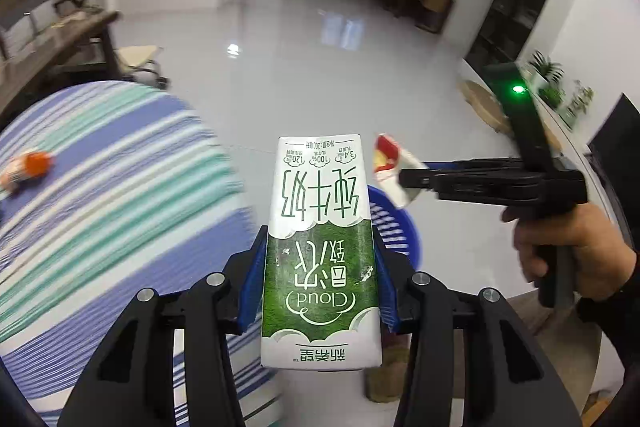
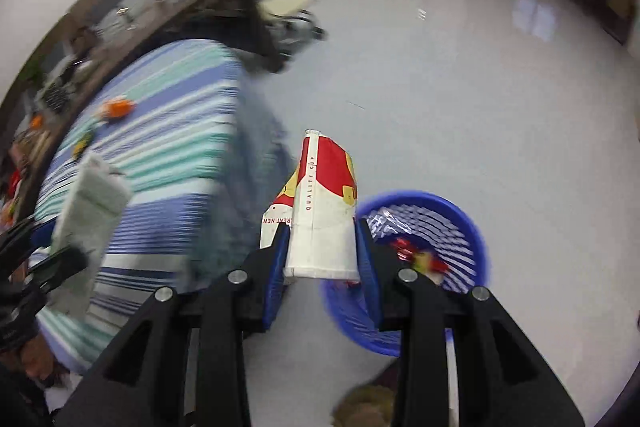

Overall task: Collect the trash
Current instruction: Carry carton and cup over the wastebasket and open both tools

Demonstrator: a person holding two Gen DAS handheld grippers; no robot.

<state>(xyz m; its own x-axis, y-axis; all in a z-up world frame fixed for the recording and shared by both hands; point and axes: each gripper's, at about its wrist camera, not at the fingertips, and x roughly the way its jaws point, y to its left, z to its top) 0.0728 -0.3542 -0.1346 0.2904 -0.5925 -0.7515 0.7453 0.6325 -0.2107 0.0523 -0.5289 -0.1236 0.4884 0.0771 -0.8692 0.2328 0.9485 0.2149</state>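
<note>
My left gripper (image 1: pixel 320 251) is shut on a green and white milk carton (image 1: pixel 320 227), held above the floor beside the table's edge. My right gripper (image 2: pixel 322 247) is shut on a flattened red, yellow and white paper cup (image 2: pixel 324 211). It holds the cup next to a blue slotted trash basket (image 2: pixel 460 211) on the floor, which holds some red and yellow scraps. In the left wrist view the right gripper (image 1: pixel 404 179) with the cup (image 1: pixel 390 167) hovers over the basket (image 1: pixel 396 231). The carton shows blurred at the left of the right wrist view (image 2: pixel 88 207).
A table with a blue, teal and white striped cloth (image 1: pixel 100 187) stands at the left, with an orange-capped item (image 1: pixel 30 167) on it. Small orange and yellow items (image 2: pixel 116 109) lie on the cloth. A glossy grey floor (image 1: pixel 320 67) stretches ahead. A bench and shelves line the walls.
</note>
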